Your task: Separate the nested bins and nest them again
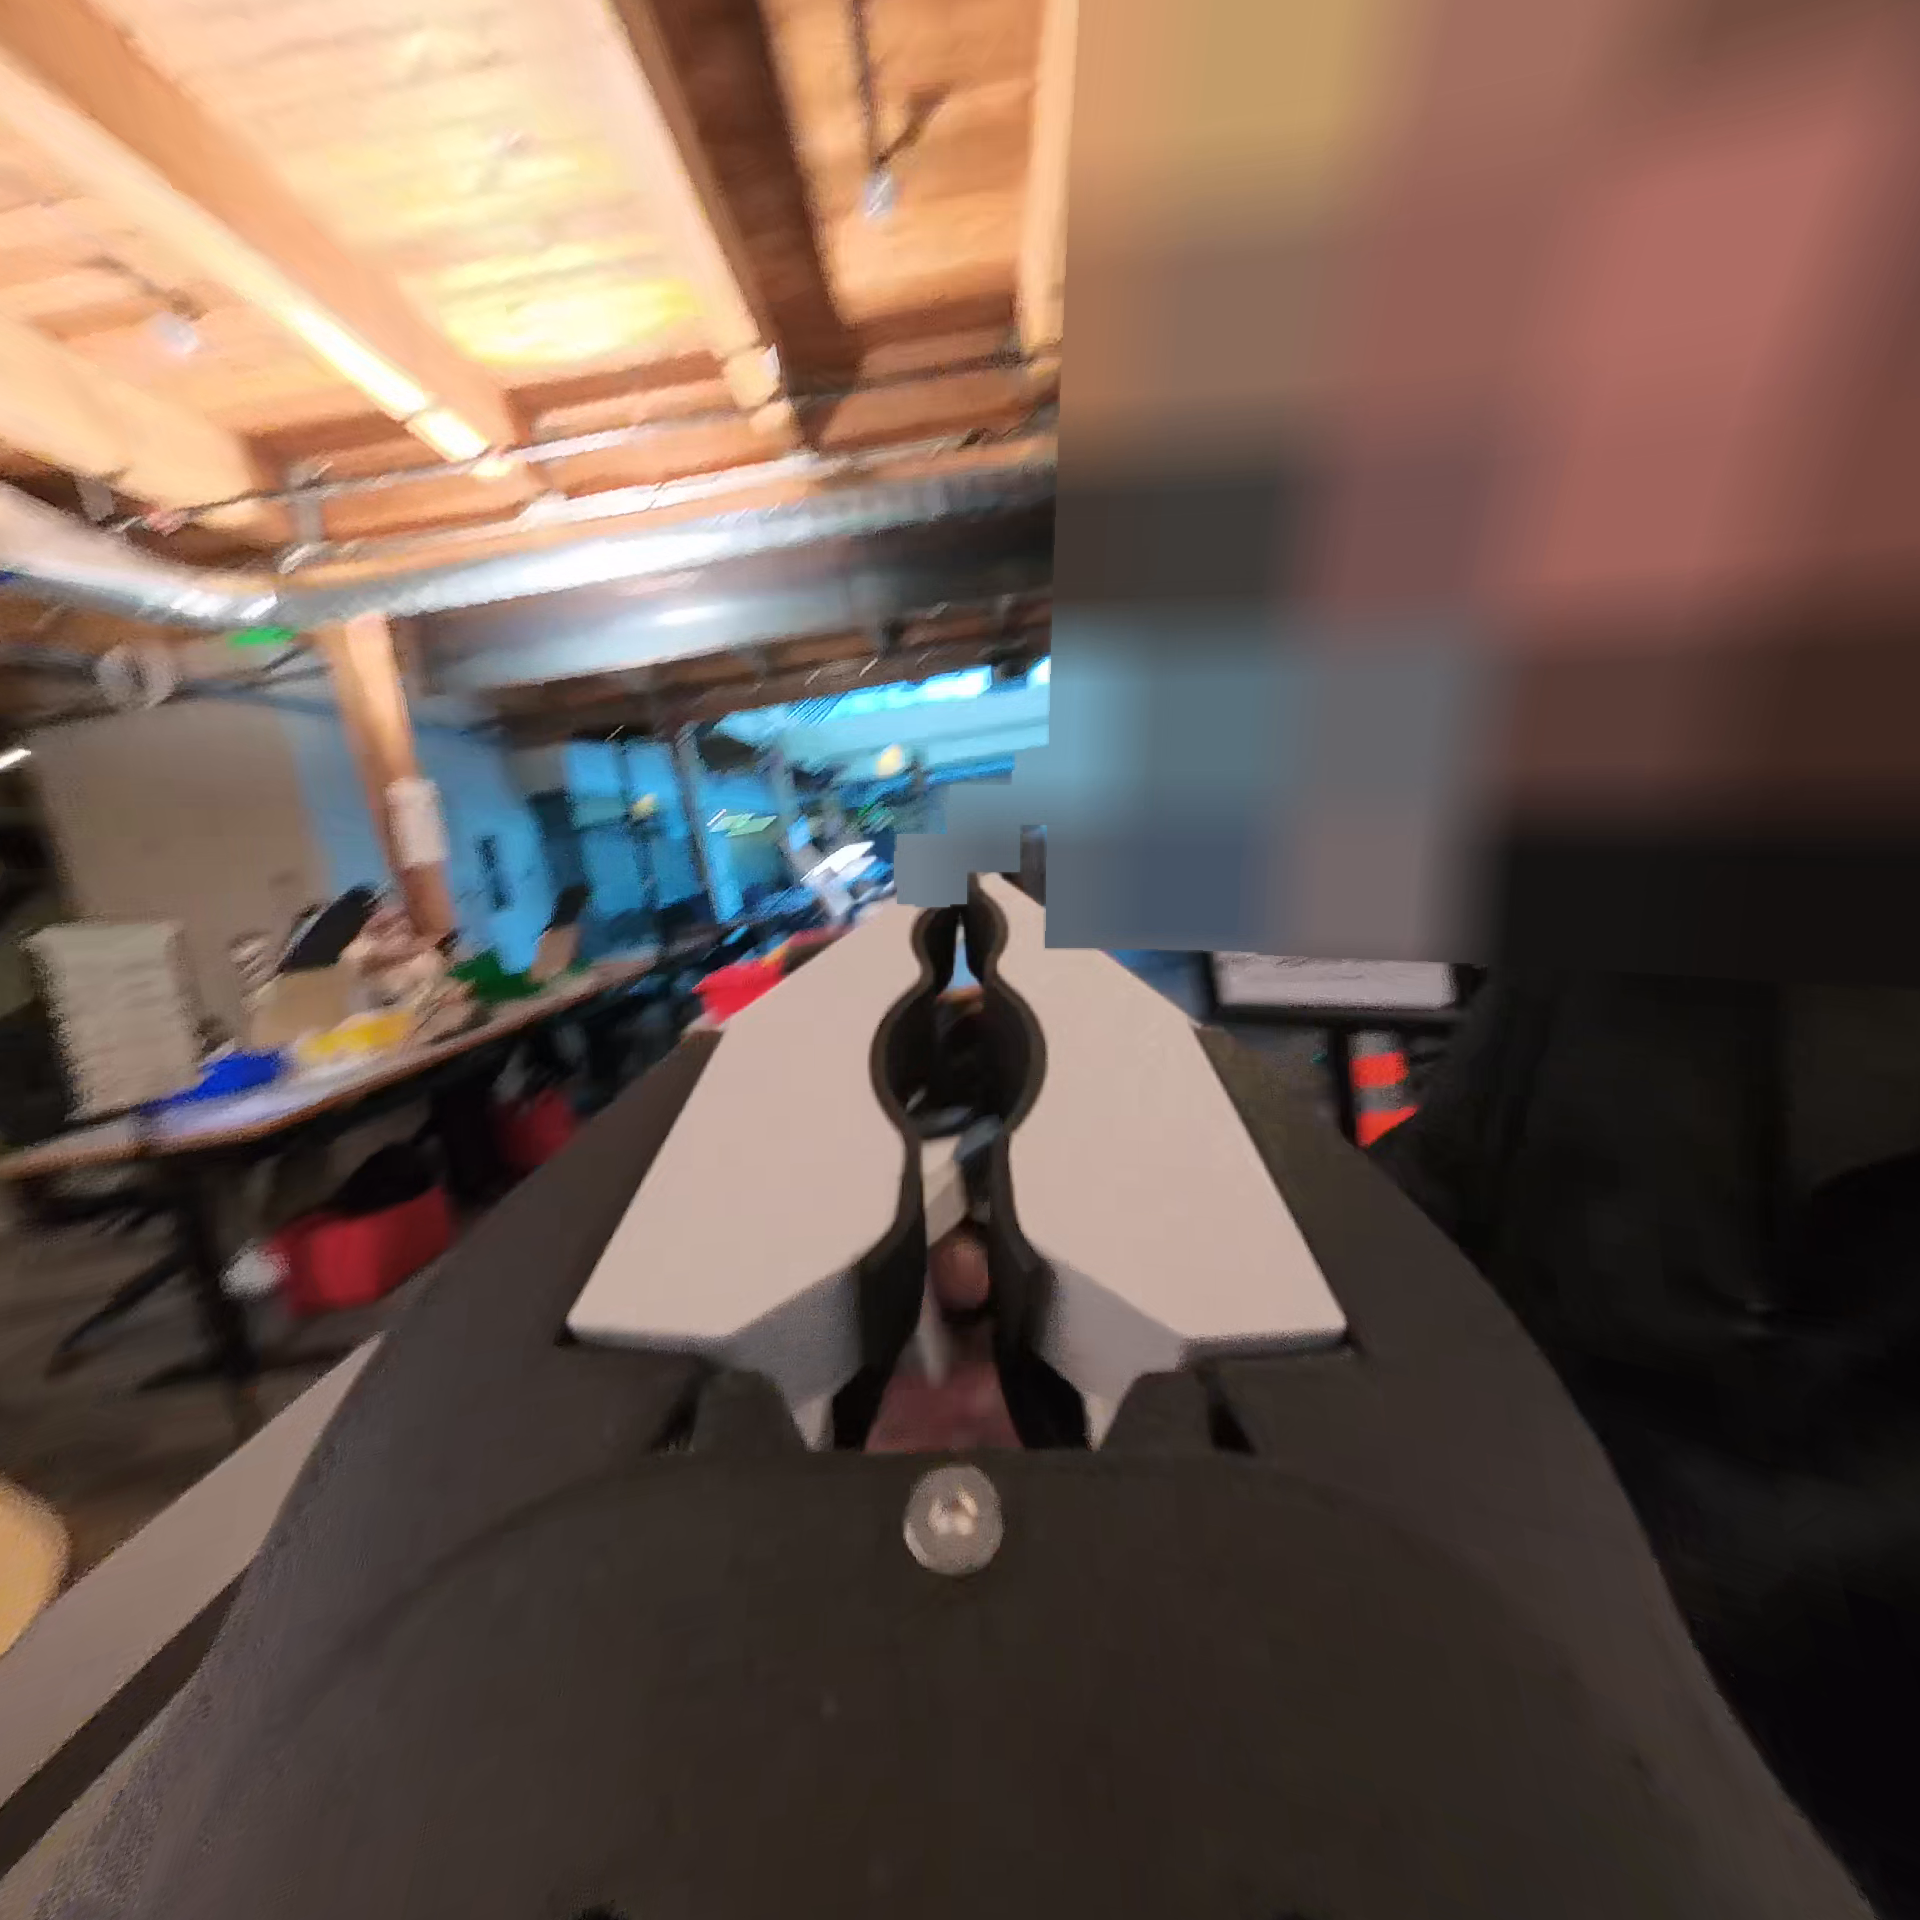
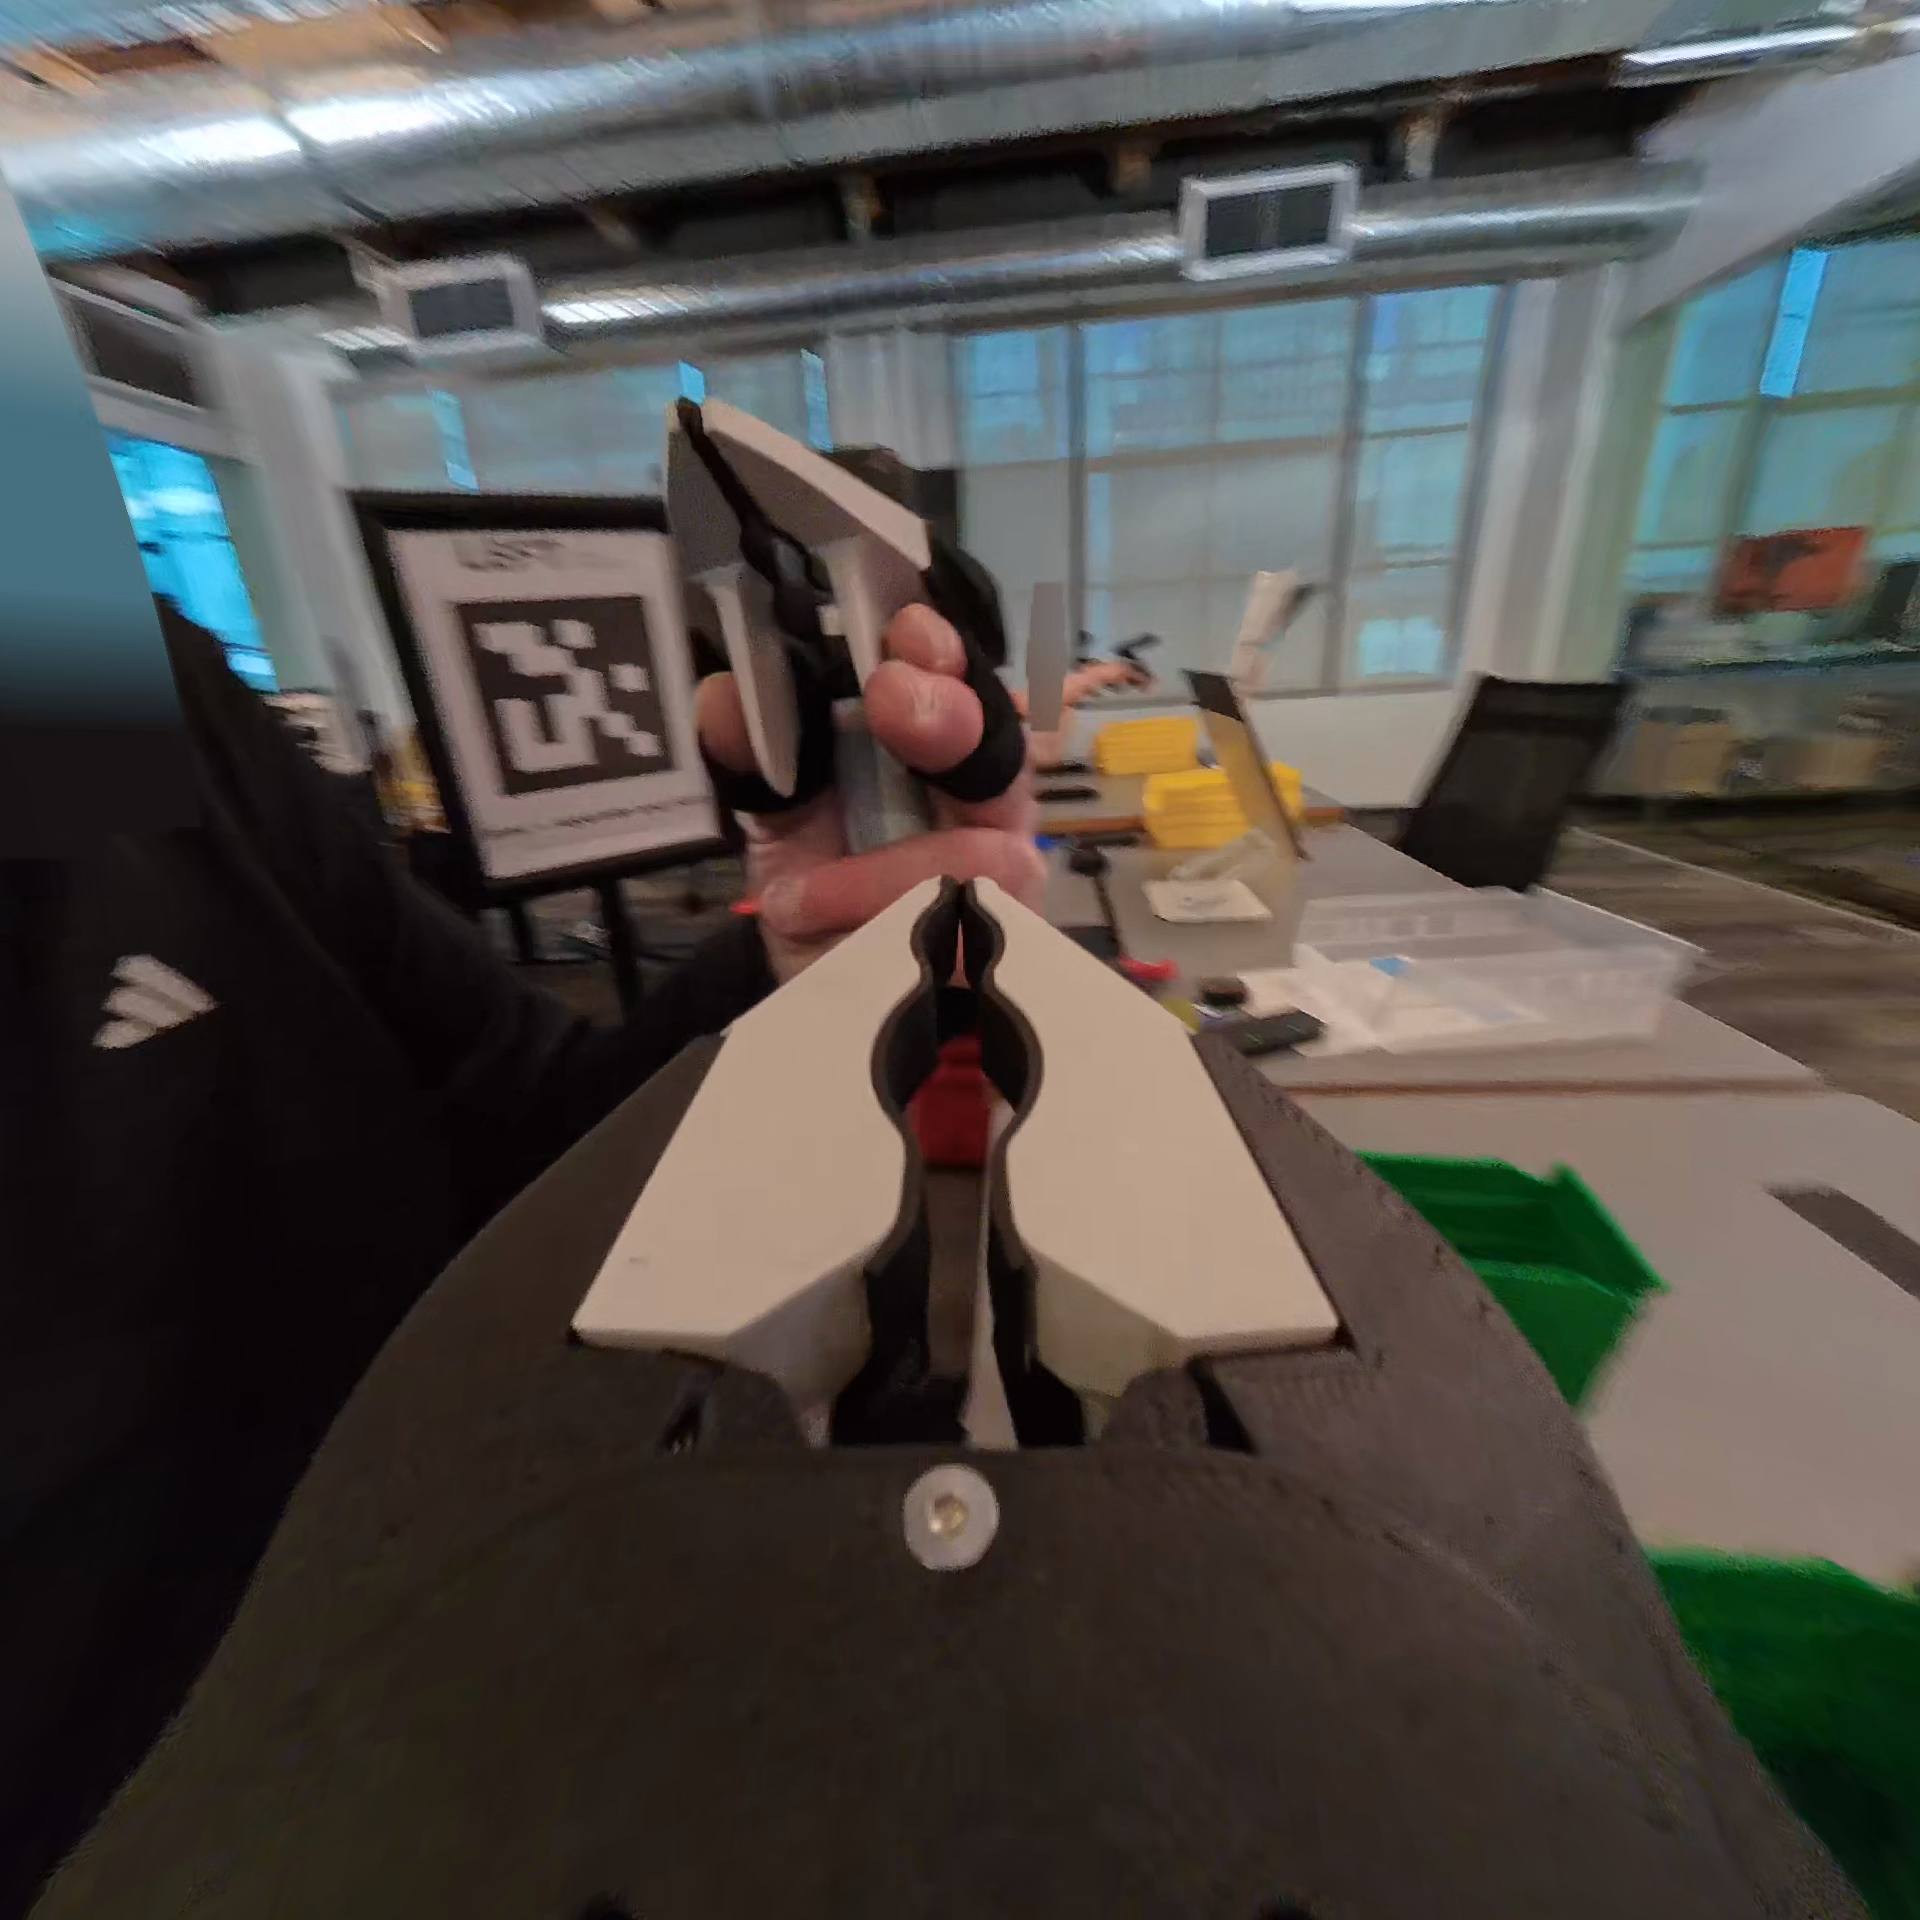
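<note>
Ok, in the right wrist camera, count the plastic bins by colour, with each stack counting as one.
Green bins: 2, one beside the gripper, one at the lower right edge
Yellow bin stacks: 2, on the far table
Red bin: 1, mostly hidden behind the fingers
Total: 5

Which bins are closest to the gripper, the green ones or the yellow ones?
The green bins, seen in the right wrist view. They sit on the grey table just beside the right gripper, low at the right. The yellow bins are stacked far back on another table.
</note>
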`<action>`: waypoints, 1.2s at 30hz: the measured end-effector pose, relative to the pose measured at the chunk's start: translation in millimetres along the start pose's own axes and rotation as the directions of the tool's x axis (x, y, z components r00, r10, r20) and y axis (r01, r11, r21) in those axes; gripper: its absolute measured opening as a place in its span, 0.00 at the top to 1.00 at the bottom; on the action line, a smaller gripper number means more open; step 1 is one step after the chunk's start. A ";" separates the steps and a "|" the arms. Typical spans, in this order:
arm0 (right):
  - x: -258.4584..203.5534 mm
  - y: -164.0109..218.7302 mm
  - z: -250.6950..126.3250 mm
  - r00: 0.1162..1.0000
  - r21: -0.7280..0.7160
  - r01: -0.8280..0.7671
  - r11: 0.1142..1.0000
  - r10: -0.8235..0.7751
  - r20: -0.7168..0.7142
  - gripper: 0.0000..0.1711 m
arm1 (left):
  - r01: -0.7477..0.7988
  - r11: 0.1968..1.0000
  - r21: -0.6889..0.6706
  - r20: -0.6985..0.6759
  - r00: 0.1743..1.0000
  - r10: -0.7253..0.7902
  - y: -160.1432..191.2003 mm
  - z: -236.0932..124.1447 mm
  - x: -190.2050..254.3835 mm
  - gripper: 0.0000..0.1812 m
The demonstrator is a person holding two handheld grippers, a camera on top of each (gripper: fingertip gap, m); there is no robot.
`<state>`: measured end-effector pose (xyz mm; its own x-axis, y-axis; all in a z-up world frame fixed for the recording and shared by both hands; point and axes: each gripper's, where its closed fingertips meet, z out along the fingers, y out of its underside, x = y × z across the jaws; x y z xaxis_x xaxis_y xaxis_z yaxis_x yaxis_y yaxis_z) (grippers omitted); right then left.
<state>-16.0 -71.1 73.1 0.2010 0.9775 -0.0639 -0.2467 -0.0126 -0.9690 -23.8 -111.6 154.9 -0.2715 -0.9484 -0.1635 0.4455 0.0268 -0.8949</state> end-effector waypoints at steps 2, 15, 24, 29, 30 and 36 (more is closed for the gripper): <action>20.1 1.9 -10.8 0.993 -0.066 0.008 0.998 -0.015 -0.115 0.89 | 0.014 0.998 -0.068 0.116 0.993 -0.006 15.4 -3.3 -24.2 0.98; 160.0 128.8 -223.2 0.404 -0.472 -0.619 0.628 -0.260 -0.877 0.15 | 0.103 0.952 -0.287 0.427 0.904 0.031 71.7 -58.7 -107.1 0.90; 160.8 218.1 -264.3 0.380 -0.490 -0.818 0.301 -0.357 -0.853 0.11 | 0.160 0.950 -0.267 0.484 0.875 -0.011 79.2 -79.7 -124.1 0.90; 164.1 228.2 -254.8 0.560 -0.635 -0.745 0.204 -0.328 -0.761 0.33 | 0.179 0.954 -0.239 0.475 0.879 -0.046 75.8 -82.9 -124.0 0.90; 167.5 228.0 -257.1 0.545 -0.625 -0.753 0.205 -0.335 -0.768 0.25 | 0.180 0.953 -0.243 0.473 0.880 -0.046 76.2 -83.0 -123.7 0.90; 185.6 207.8 -262.9 0.452 -0.565 -0.772 0.290 -0.374 -0.810 0.09 | 0.170 0.954 -0.248 0.479 0.877 -0.032 73.2 -85.2 -124.4 0.90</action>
<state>219.3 52.3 -202.9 0.9509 0.2760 0.1398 0.3087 -0.8776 -0.3668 -30.1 35.3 74.3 0.1563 -0.9841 0.0838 0.1676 -0.0572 -0.9842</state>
